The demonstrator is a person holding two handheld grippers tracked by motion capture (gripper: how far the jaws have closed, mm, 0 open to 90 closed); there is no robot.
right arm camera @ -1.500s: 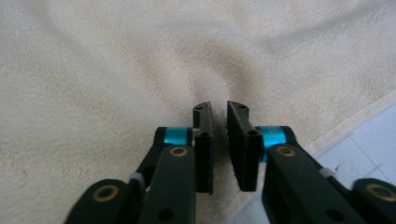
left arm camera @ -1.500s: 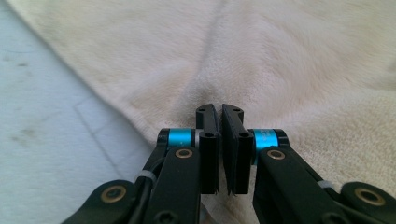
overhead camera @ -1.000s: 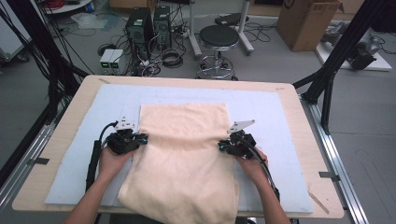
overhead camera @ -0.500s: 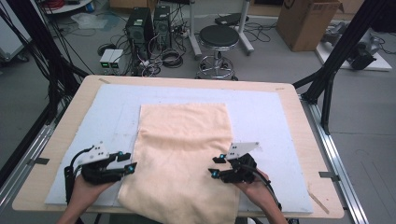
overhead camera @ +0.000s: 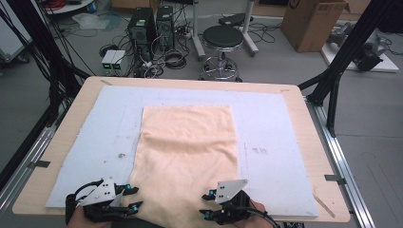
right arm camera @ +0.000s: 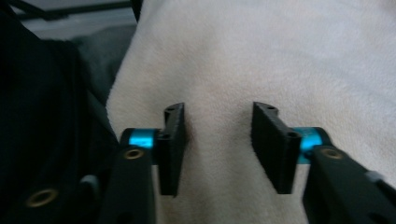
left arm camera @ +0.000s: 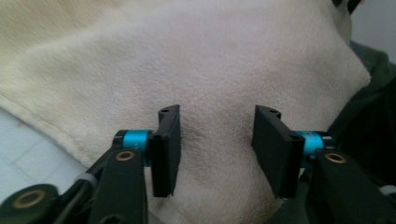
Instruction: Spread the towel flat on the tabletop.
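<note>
A cream towel lies flat on the pale blue mat, and its near end hangs over the table's front edge. My left gripper sits at the towel's near left corner and my right gripper at its near right part. In the left gripper view the left gripper has its jaws apart over the towel. The right gripper view shows the right gripper likewise apart over the towel. Both pairs of jaws have just been closing; towel pile lies between them, unpinched.
The wooden table carries the mat. Black frame posts stand at its right and left sides. Behind the table on the floor are a round stool, computer cases with cables, and a cardboard box.
Both hands have drawn back from the towel's middle sides to its near end. The towel's far edge has stayed where it was.
</note>
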